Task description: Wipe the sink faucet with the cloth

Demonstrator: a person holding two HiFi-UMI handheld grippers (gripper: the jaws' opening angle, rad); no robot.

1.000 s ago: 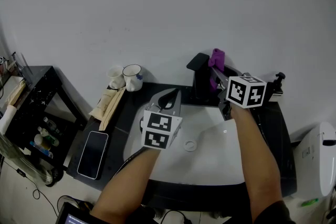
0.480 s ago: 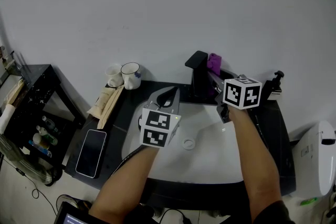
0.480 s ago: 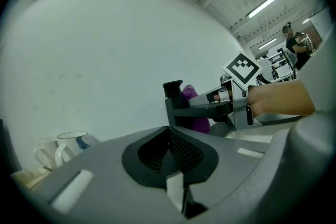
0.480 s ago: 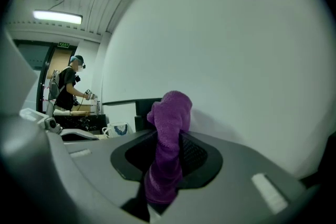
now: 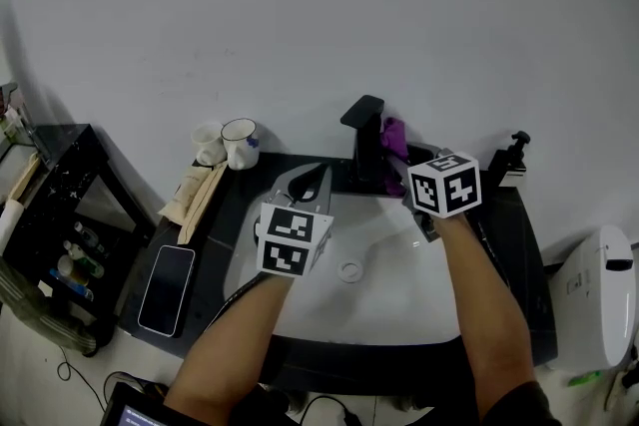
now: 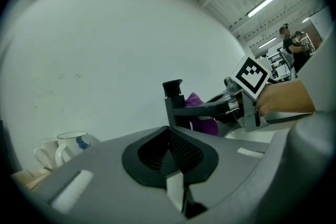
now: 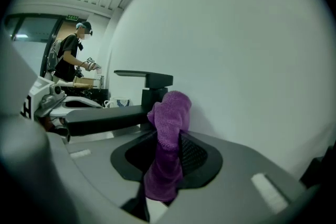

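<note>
The black faucet (image 5: 363, 141) stands at the back rim of the white sink (image 5: 300, 299). A purple cloth (image 5: 393, 139) is pinched in my right gripper (image 5: 397, 147), which is shut on it, and it rests against the faucet's right side. In the right gripper view the cloth (image 7: 168, 136) hangs from the jaws, just right of the faucet body (image 7: 151, 86) and above its spout (image 7: 105, 115). My left gripper (image 5: 312, 183) hovers over the sink's left side, its jaws shut with nothing between them. The left gripper view shows the faucet (image 6: 174, 105) and cloth (image 6: 199, 113) ahead.
Two mugs (image 5: 228, 143) and a wooden-looking pack (image 5: 195, 195) sit on the dark counter at left, with a phone (image 5: 163, 276) nearer. A soap pump (image 5: 509, 160) stands at right. A black shelf (image 5: 55, 214) is far left, a white toilet (image 5: 589, 304) far right.
The right gripper has carried the cloth down from the top of the faucet along its right side. The left gripper has stayed over the sink.
</note>
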